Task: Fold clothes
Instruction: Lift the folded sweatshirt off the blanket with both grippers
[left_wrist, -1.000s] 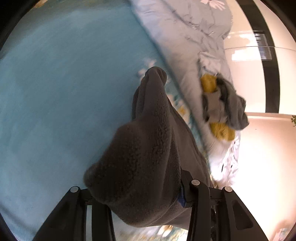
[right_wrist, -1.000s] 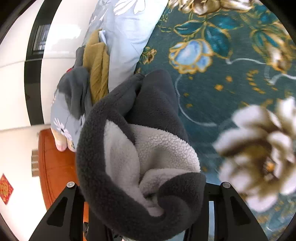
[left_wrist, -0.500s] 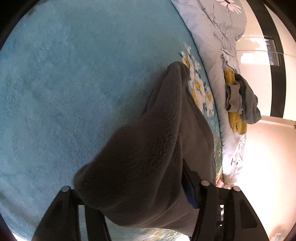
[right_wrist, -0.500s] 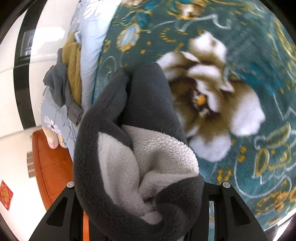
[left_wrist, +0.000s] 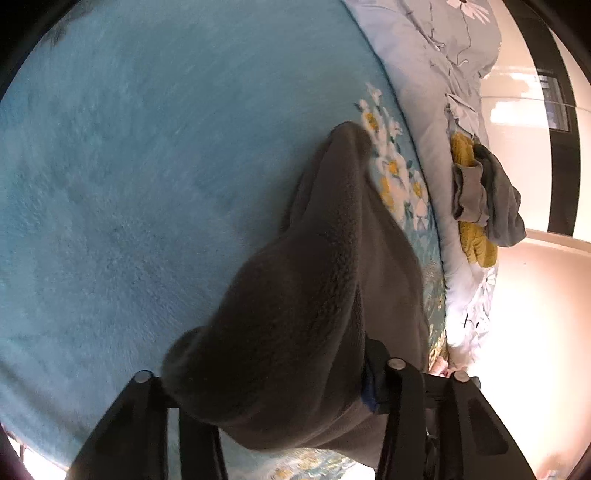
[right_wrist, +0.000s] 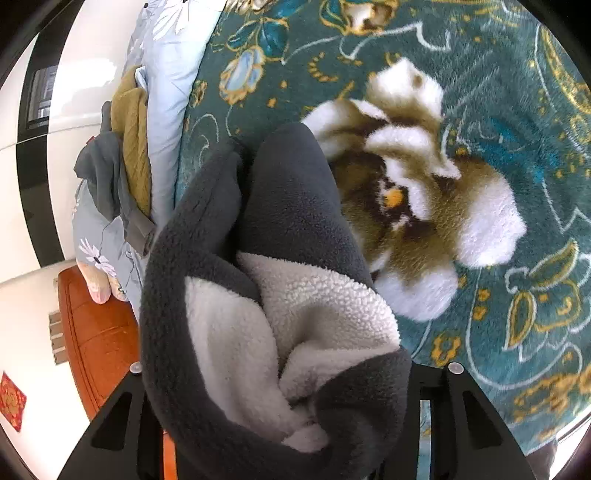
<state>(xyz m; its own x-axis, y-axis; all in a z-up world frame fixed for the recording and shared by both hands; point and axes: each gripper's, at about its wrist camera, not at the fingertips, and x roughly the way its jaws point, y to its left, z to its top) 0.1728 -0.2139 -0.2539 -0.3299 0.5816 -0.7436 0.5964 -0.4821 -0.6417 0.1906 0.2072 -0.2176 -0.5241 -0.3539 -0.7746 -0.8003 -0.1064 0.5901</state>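
A dark grey fleece garment with a white sherpa lining hangs between both grippers above the bed. My left gripper is shut on one bunched edge of it; the fleece covers the fingertips. My right gripper is shut on another bunched edge, with the lining turned up toward the camera. The garment's far end reaches down to the teal blanket.
The teal blanket has a large white and brown flower print. A light blue floral quilt lies along the bed's edge, with a mustard garment and a grey garment piled on it. An orange-brown headboard shows at the left.
Both grippers have moved over the blanket with the fleece still held; the flower print has slid toward the middle of the right view, and the clothes pile has shifted right in the left view.
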